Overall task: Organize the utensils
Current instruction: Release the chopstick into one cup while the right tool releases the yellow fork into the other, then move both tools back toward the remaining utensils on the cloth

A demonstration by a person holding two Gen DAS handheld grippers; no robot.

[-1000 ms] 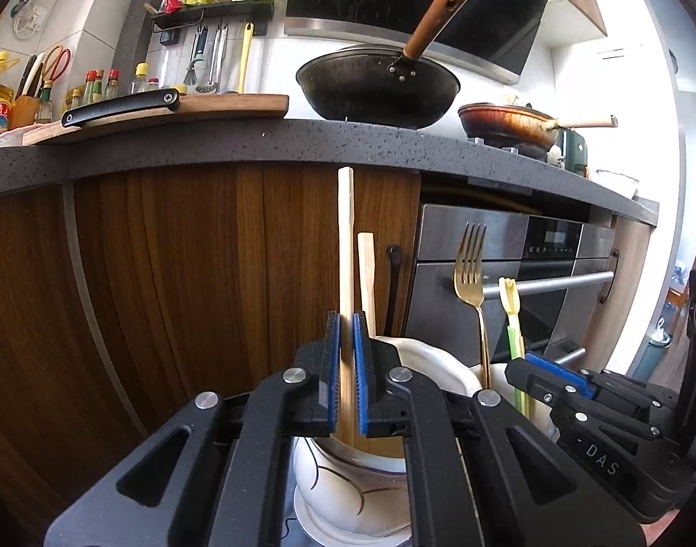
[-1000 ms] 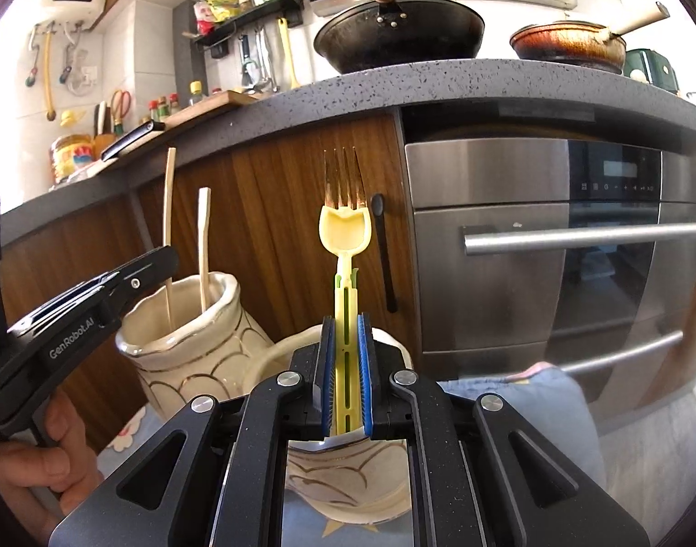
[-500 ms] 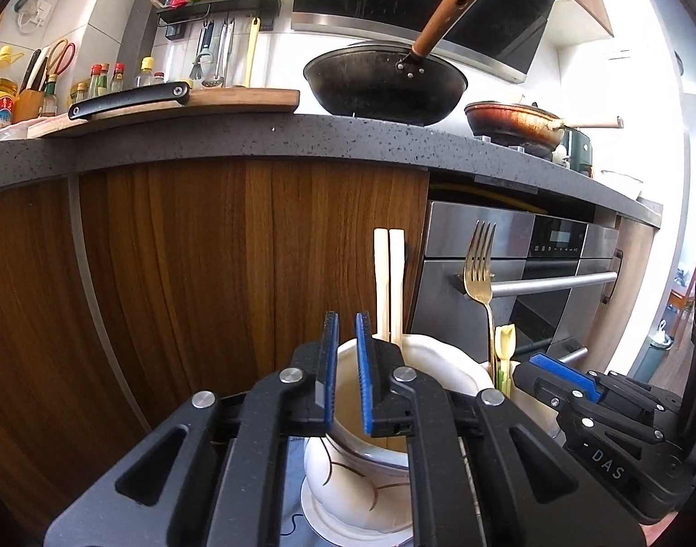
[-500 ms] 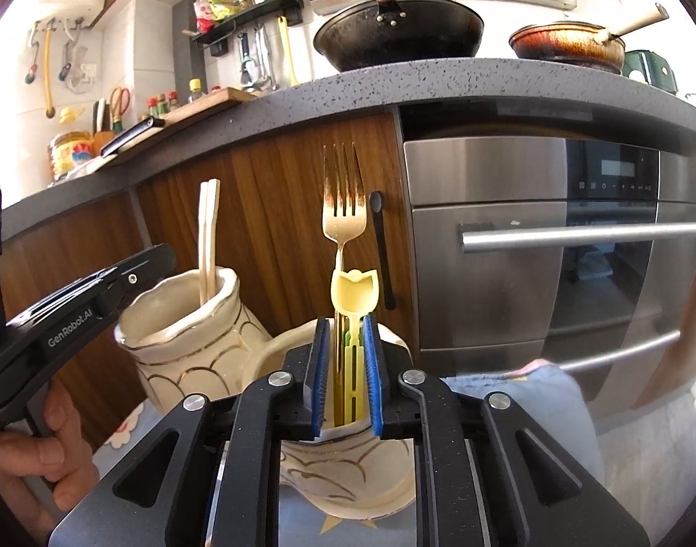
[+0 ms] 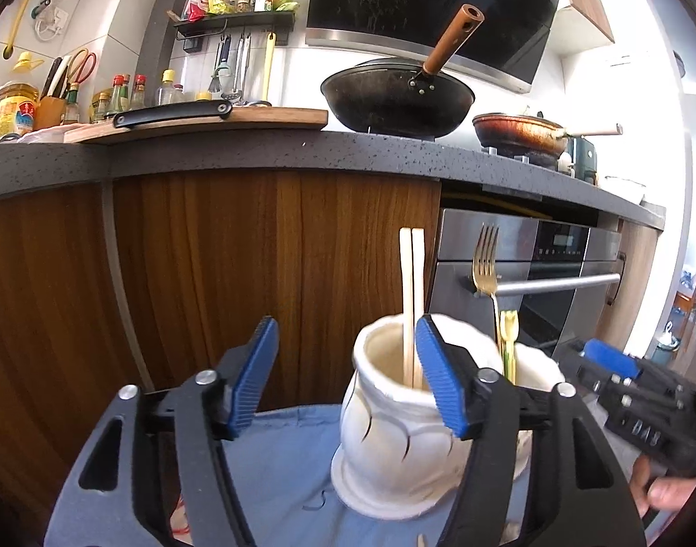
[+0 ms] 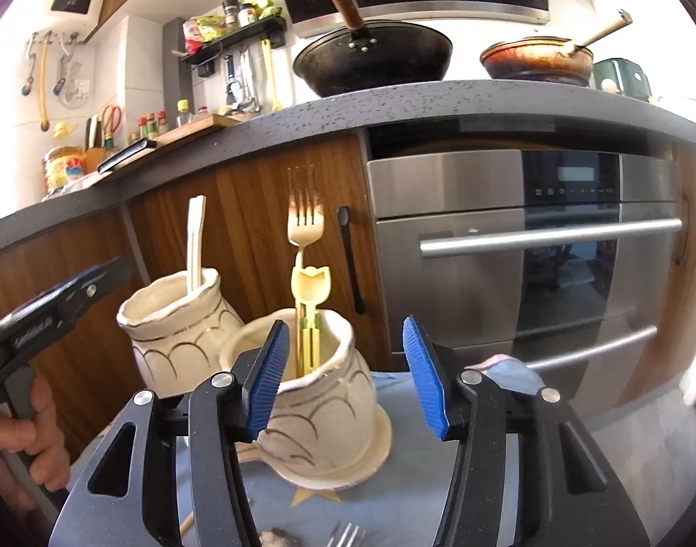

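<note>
A: Big stuff first?

B: Long grey counter (image 5: 256,155) w/ brown wood cupboards (image 5: 265,255) under it. Shiny oven (image 6: 521,246) on the right. Black wok (image 5: 395,102) & a brown pan (image 5: 518,134) sit up top.

A: And down low?

B: A blue cloth (image 5: 284,456). Two cream pots stand on it, just beside each other. Left pot (image 5: 393,433) has two wood chopsticks (image 5: 411,301) standing up in it, side by side. Right pot (image 6: 320,392) has a gold fork (image 6: 304,228) & a yellow tulip-top stick (image 6: 310,285), both upright.

A: Left gripper?

B: Left gripper (image 5: 348,374) has just been opening, jaws wide apart now. Holds nothing. Its right blue pad (image 5: 439,387) is in front of the left pot's rim; can't tell if it touches. Chopsticks stand free inside the pot.

A: Right one?

B: Right gripper (image 6: 345,374), same. Has just been opening, jaws apart, nothing in them. Left pad (image 6: 265,378) is in front of the right pot's rim. Fork & yellow stick stand in the pot, off to the left of the gap.

A: Small bits?

B: Another fork's tips (image 6: 345,533) at the bottom edge on the cloth. A hand (image 6: 33,433) holds the left tool's grip.
</note>
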